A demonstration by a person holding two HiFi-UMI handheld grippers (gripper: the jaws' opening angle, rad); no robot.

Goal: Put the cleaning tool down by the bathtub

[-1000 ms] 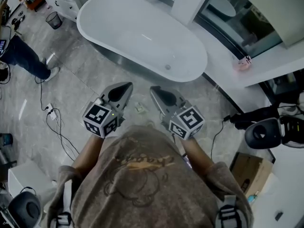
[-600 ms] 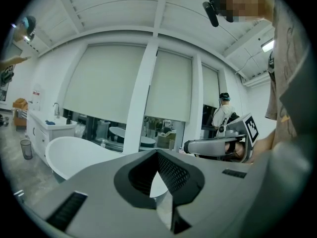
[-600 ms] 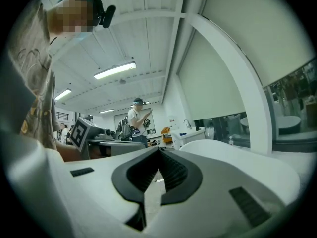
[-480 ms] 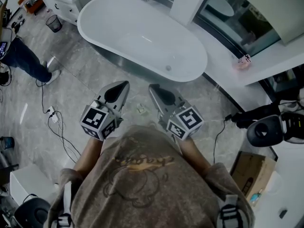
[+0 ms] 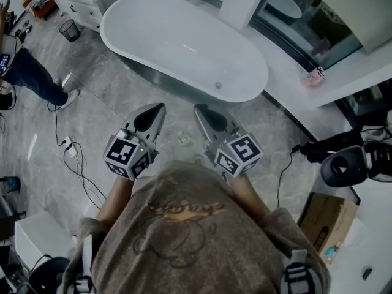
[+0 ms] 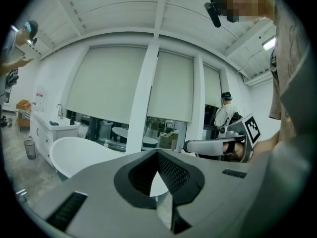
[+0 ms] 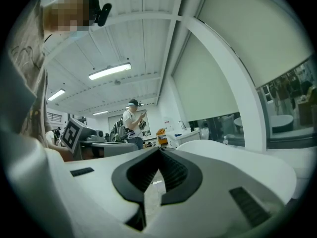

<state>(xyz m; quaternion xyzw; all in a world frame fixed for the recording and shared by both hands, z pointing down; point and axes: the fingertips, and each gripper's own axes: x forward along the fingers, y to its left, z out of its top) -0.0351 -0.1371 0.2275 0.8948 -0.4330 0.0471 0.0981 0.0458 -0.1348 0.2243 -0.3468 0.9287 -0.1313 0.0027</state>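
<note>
1. The left gripper (image 5: 158, 109) hovered just short of the bathtub (image 5: 184, 48), jaws pressed together on nothing.
2. The right gripper (image 5: 200, 110), beside it before the bathtub, was likewise closed and empty.
3. A small pale object (image 5: 183, 140) (possibly the cleaning tool; too small to tell) lay on the floor (image 5: 122, 103) near the bathtub's side.

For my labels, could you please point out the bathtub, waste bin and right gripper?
bathtub (image 5: 184, 45): head view, inner floor.
waste bin (image 5: 69, 29): head view, dark side.
right gripper (image 5: 199, 109): head view, closed jaw tips.
</note>
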